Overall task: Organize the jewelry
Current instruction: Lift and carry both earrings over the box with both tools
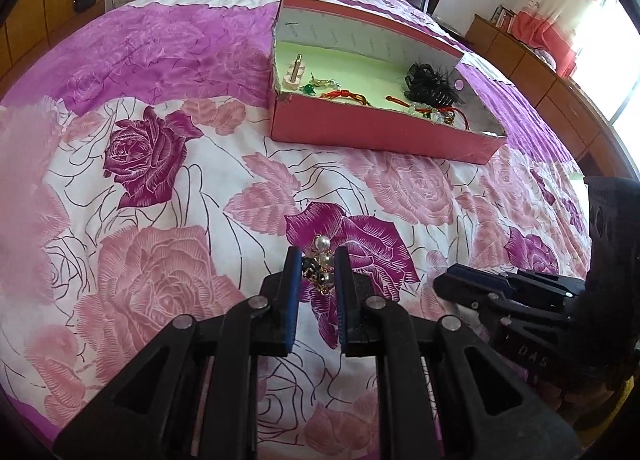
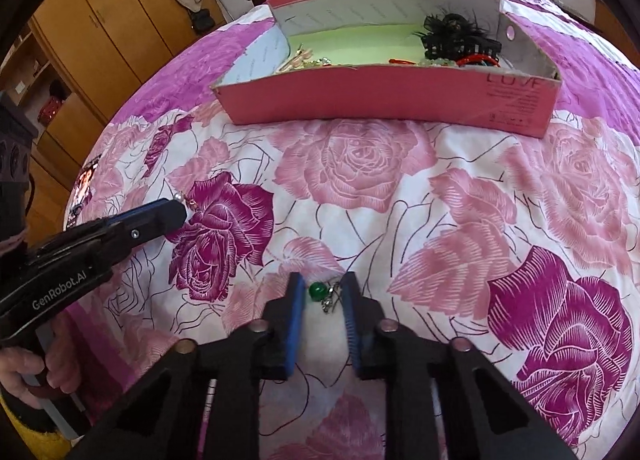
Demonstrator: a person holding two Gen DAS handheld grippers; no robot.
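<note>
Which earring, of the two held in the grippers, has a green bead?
The earring in the right gripper: its green bead earring differs from the left gripper's white pearl earring.

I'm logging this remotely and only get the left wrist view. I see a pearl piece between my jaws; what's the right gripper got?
Observer: The right gripper is closed around an earring with a green bead, over the bedspread.
Operator: Anything printed on the pink box?
Observer: Yes, the pink box has faint lettering on its front wall, near the right end.
Operator: Who holds the left gripper?
Observer: A hand grips the handle of the left gripper at the picture's left edge.
</note>
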